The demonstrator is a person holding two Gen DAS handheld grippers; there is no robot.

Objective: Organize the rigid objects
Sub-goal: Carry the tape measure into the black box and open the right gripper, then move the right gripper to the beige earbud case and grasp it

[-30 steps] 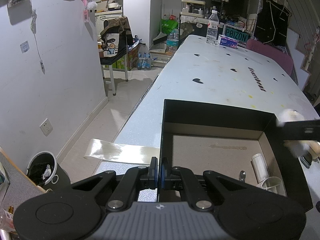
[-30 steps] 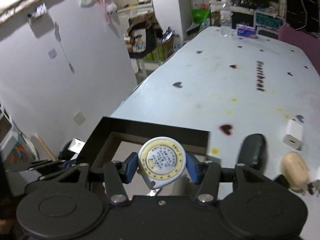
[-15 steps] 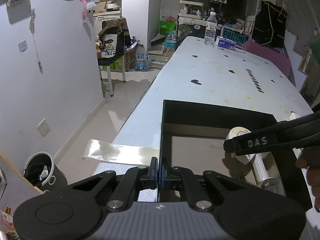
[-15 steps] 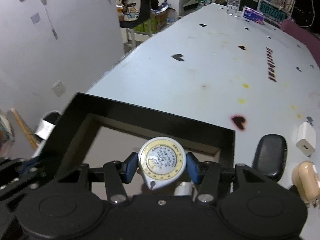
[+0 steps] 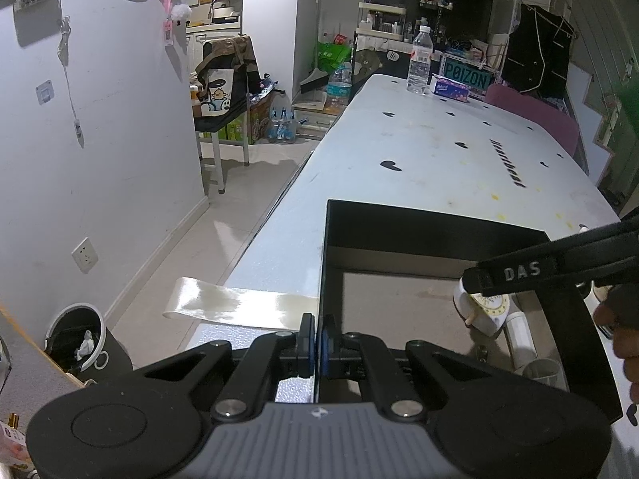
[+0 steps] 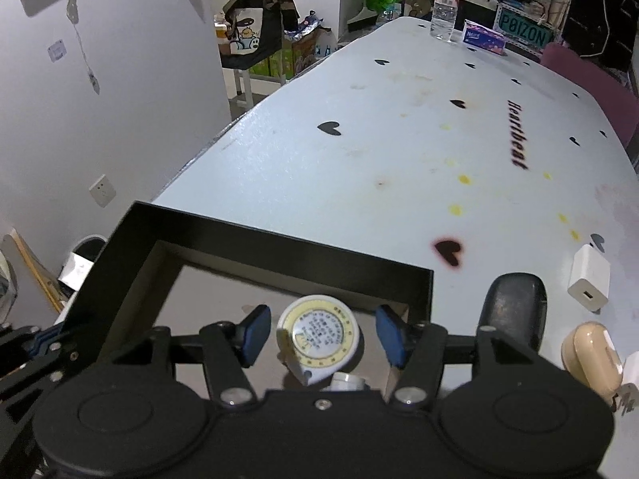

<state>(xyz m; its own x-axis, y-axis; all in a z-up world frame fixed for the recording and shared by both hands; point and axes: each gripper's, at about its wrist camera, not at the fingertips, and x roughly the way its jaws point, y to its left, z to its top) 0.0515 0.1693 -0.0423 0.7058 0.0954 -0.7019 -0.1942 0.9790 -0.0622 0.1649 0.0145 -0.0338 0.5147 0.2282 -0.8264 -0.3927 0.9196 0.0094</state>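
Beside box (image 6: 279, 245): charger (image 6: 589, 282), perhaps earbuds case (image 6: 592, 357).

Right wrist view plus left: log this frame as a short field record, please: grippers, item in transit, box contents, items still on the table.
left gripper: shut on the near wall of the open black cardboard box
right gripper: jaws opening, blue pads clear of the round yellow-faced white tape measure between them
tape measure: over the box interior
already in box: white cylinder, clear cup
still on table: white charger cube, black oval case, beige oval case
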